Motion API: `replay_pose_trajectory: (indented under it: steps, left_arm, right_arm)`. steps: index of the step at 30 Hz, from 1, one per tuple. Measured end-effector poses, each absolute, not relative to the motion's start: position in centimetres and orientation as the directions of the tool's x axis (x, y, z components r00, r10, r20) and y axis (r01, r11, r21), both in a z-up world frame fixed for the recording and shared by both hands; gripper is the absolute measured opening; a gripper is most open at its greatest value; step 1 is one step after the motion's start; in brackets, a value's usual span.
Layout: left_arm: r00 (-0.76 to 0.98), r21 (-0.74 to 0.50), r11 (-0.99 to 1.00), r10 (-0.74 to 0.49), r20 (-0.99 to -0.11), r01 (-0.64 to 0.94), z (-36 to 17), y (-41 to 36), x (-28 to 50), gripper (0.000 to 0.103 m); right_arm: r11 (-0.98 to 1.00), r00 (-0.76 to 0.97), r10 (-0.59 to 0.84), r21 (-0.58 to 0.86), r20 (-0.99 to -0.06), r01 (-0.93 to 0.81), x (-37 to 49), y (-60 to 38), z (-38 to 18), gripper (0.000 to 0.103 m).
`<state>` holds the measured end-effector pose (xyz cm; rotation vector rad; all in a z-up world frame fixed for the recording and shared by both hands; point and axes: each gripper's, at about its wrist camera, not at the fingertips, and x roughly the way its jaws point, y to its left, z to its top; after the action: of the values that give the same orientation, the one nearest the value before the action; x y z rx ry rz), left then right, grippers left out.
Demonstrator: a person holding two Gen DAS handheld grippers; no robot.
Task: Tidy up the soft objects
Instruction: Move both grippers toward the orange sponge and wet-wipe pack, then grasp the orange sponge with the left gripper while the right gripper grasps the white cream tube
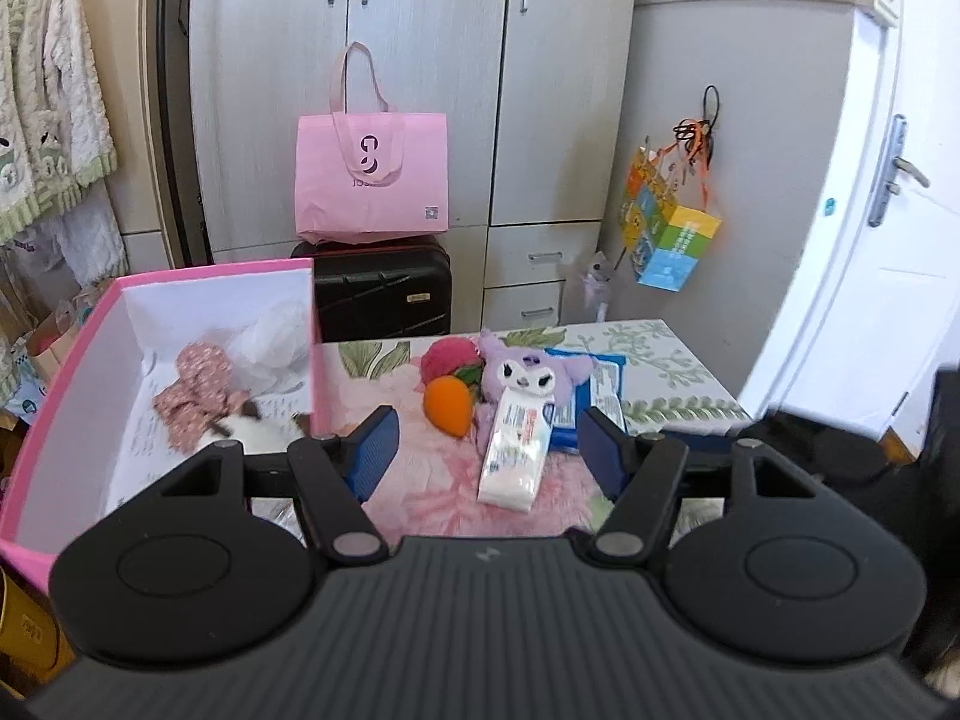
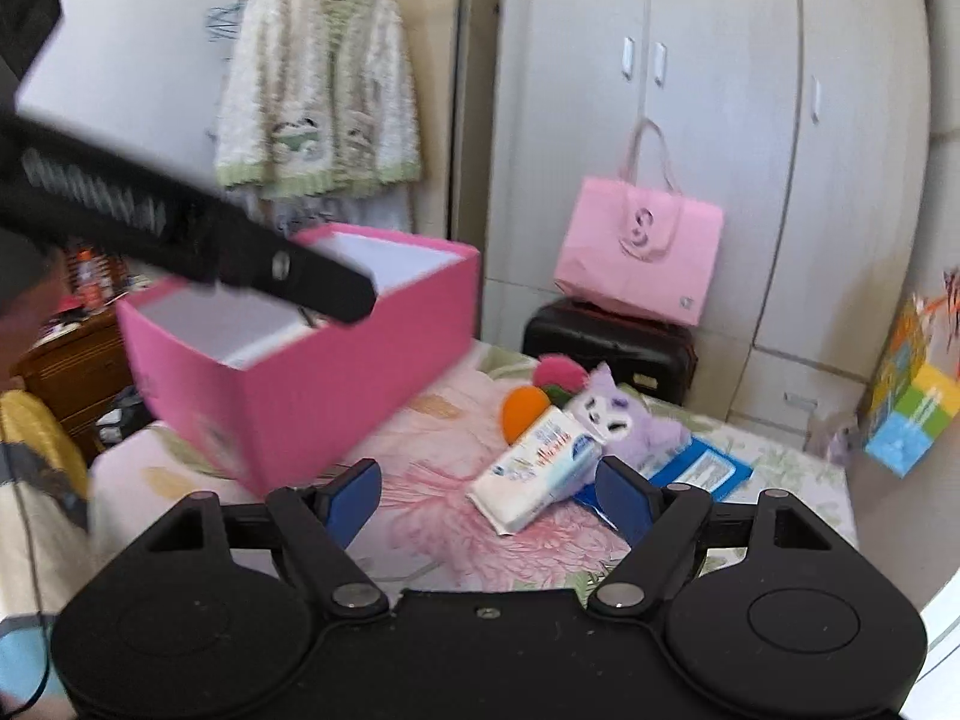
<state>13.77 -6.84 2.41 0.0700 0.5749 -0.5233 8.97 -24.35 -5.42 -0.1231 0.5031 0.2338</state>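
While both tools are hanging wide open with nothing between their jaws, the remaining soft things are sitting in a tight cluster on the flowered bed [image 1: 660, 354]. The left tool [image 1: 486, 450] is hovering close above the tissue pack [image 1: 515, 450], which is leaning on the purple plush toy [image 1: 528, 375]; the orange carrot-shaped toy [image 1: 447, 405] and a red-pink pompom [image 1: 447, 357] are lying just beside them, and a blue wet-wipes pack [image 1: 600, 387] is partly tucked under the plush. The pink box [image 1: 66, 360] is standing to the left with a floral fabric piece [image 1: 198, 384] and a white crumpled item already inside — possibly a small black-and-white toy too, though blur is making that hard to confirm.

The right tool [image 2: 489, 501] is facing the same heap from the near edge, with the tissue pack [image 2: 540, 468] just ahead of its blue pads. Since both tools are aiming at one cluster, they are risking a collision — the left one is already crossing over the box [image 2: 300, 384] in the right wrist view. Closing on the tilted tissue pack could be pinching the plush [image 2: 624, 420] along with it, or be letting the slick wrapper slide out. A lift may also be nudging the carrot toy [image 2: 522, 411] toward the bed's edge, and a low carry might be catching the box wall and shoving it.
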Motion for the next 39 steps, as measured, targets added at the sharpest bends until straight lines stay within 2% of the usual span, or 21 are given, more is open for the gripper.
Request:
replay_pose_trajectory:
  steps: [4, 11, 17, 22, 29, 31, 32, 36, 39]
  left_arm:
    - [0.709, -0.105, 0.869, -0.459, -0.536, 0.483, 1.2, -8.8, 16.3, 0.062]
    - [0.693, -0.179, 0.882, -0.455, -0.559, 0.435, -1.6, -10.4, 20.5, 0.057]
    - [0.698, -0.152, 0.906, -0.404, -0.591, 0.396, -3.9, -12.0, 22.8, 0.053]
    - [0.667, -0.206, 0.909, -0.407, -0.624, 0.361, -5.8, -12.1, 25.0, 0.053]
    - [0.669, -0.200, 0.936, -0.348, -0.657, 0.290, -7.1, -13.0, 26.8, 0.050]
    - [0.668, -0.193, 0.943, -0.329, -0.668, 0.271, -7.4, -12.9, 27.2, 0.049]
    - [0.662, -0.192, 0.943, -0.329, -0.674, 0.273, -7.5, -13.0, 27.4, 0.047]
    - [0.648, -0.190, 0.943, -0.326, -0.688, 0.273, -8.3, -13.4, 28.0, 0.043]
    - [0.649, -0.188, 0.946, -0.318, -0.691, 0.264, -8.8, -13.5, 28.4, 0.043]
  right_arm:
    - [0.979, 0.859, 0.164, -0.026, -0.484, -0.201, 12.0, -24.5, -8.1, 0.082]
    - [0.979, 0.858, 0.206, 0.093, -0.471, -0.184, 15.3, -24.9, -10.4, 0.082]
    - [0.978, 0.844, 0.201, 0.144, -0.498, -0.149, 17.4, -25.6, -11.8, 0.082]
    - [0.973, 0.830, 0.224, 0.166, -0.511, -0.160, 18.1, -25.9, -12.4, 0.082]
    - [0.981, 0.833, 0.186, 0.143, -0.521, -0.130, 19.1, -26.0, -12.5, 0.081]
    - [0.980, 0.834, 0.196, 0.130, -0.515, -0.150, 18.7, -25.9, -12.4, 0.071]
    - [0.978, 0.829, 0.209, 0.132, -0.518, -0.164, 18.6, -25.9, -12.5, 0.057]
    - [0.969, 0.817, 0.240, 0.183, -0.524, -0.167, 17.3, -26.9, -12.1, 0.041]
    - [0.957, 0.803, 0.277, 0.231, -0.528, -0.178, 16.8, -28.1, -11.7, 0.036]
